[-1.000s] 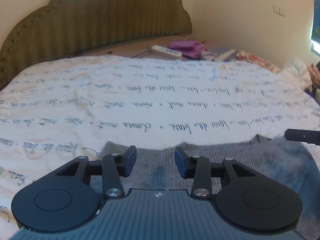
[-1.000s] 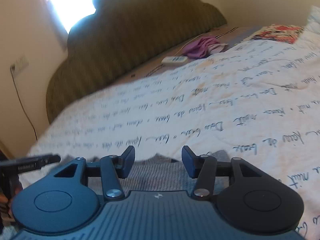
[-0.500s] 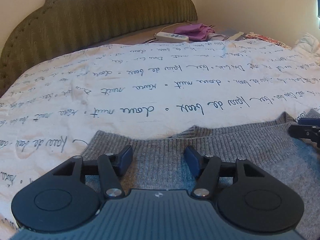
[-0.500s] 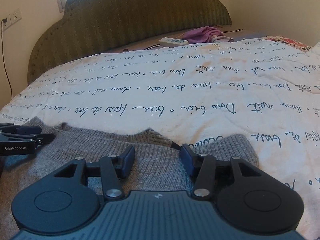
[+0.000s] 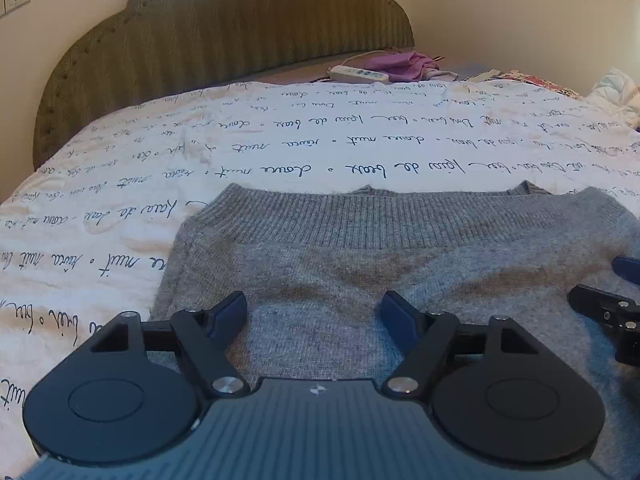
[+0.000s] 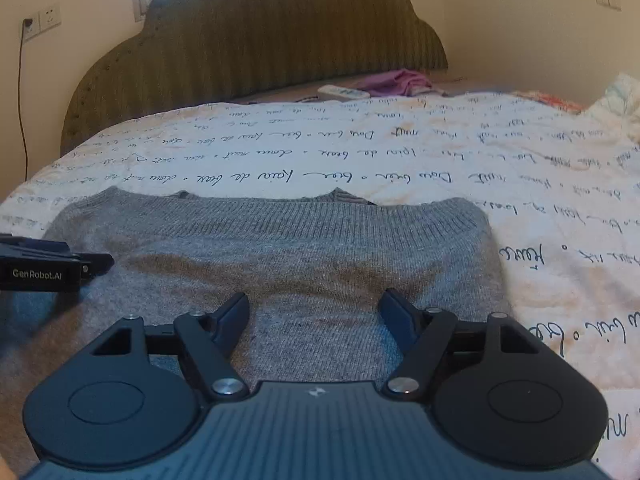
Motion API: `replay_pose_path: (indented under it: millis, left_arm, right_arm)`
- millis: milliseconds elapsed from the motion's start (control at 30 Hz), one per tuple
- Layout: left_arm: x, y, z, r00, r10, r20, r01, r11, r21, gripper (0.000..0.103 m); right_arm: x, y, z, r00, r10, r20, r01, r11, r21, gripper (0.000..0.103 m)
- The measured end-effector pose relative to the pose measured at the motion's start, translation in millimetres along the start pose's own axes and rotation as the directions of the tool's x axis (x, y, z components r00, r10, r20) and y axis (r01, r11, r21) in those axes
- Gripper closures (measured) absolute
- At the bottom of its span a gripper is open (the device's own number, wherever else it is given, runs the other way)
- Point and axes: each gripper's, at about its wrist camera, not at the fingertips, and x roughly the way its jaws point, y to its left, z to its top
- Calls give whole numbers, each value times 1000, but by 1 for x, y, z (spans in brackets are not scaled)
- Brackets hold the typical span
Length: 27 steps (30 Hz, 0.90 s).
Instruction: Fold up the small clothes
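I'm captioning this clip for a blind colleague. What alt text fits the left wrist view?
An open left gripper hovers over a grey knitted sweater lying flat on a white bedspread printed with handwriting. The right gripper shows at the right edge; a green headboard stands behind.

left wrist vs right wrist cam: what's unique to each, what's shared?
Left wrist only: the sweater's left edge against the quilt, and the right gripper intruding at frame right. Right wrist only: the sweater's right edge, a plugged wall socket, and the GenRobot.AI-labelled left gripper. Both: grey sweater, script-print quilt, green headboard, purple cloth; both jaws open.
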Motion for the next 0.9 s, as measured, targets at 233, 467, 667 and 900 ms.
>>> replay_pose_path:
  millis: [233,467,667,900]
  left_arm:
    - [6,2,0,1000,8,7,-7,999,-35,21]
    - [6,4,-1,1000,1,7,0,999,-42,21]
    - [6,4,-1,1000,1,8,-1,999,-44,20]
    - [-20,16,-2,999,-22,32,24,996,-81,32]
  right_arm:
    - [6,3,4,1000,-16,-13,16,1000,-21,24]
    - [-26,15,11,998,-54,39,56,997,-49,23]
    - [-8,1,-11,999,-44,2,44,999,-17,18]
    - [-22,3,-6,998,-63,-4,63,998,-19,15]
